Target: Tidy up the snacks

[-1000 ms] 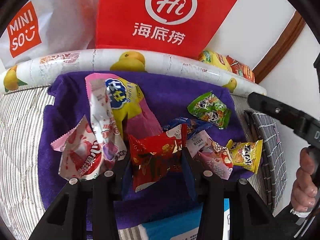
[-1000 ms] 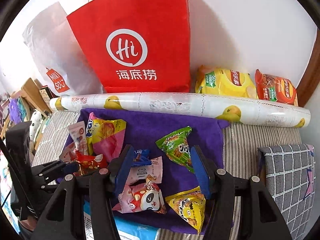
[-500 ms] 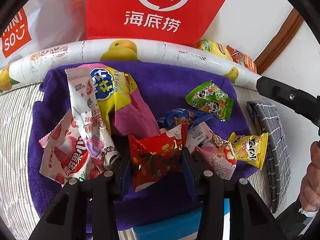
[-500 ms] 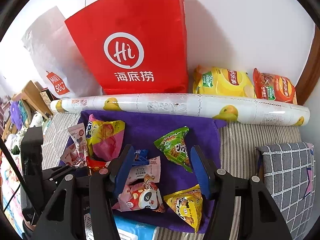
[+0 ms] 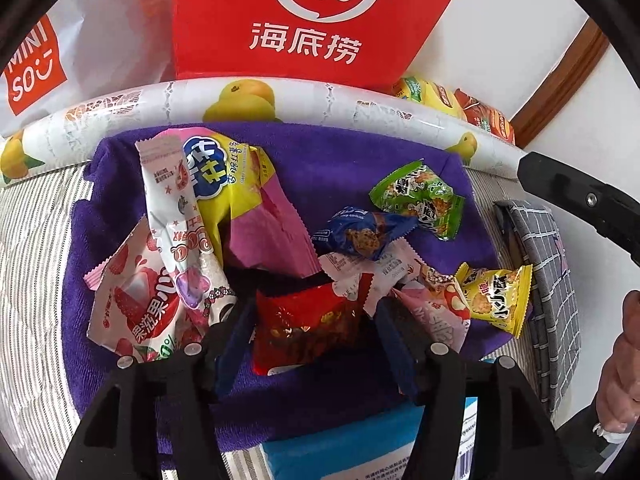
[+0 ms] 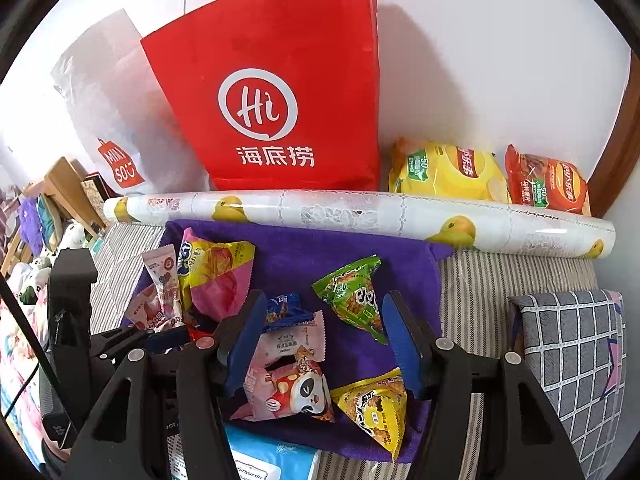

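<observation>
Several snack packets lie on a purple towel (image 5: 360, 160) (image 6: 300, 248). My left gripper (image 5: 314, 304) points down at a red packet (image 5: 308, 324). Its jaws are opening, and the packet rests on the towel between the blue pads with a gap at the left pad. My right gripper (image 6: 325, 296) hangs over the towel, its jaws opening too. Its pads straddle a blue cookie packet (image 6: 284, 308), a white-pink sachet (image 6: 296, 336) and a green triangular packet (image 6: 354, 296) without pressing on any of them. A panda packet (image 6: 296, 388) and a yellow packet (image 6: 376, 404) lie nearer. The left gripper (image 6: 160, 340) shows at that view's left.
A red paper bag (image 6: 280, 100), a white shopping bag (image 6: 104, 120) and two chip bags (image 6: 444, 172) stand at the wall behind a fruit-print roll (image 6: 360, 212). A grey checked cloth (image 6: 572, 344) lies right and a blue tissue pack (image 5: 360, 448) in front. A hand (image 5: 624, 380) holds the right gripper.
The left jaws have spread apart and let go of the red packet, which now lies on the towel. The right jaws have widened a little.
</observation>
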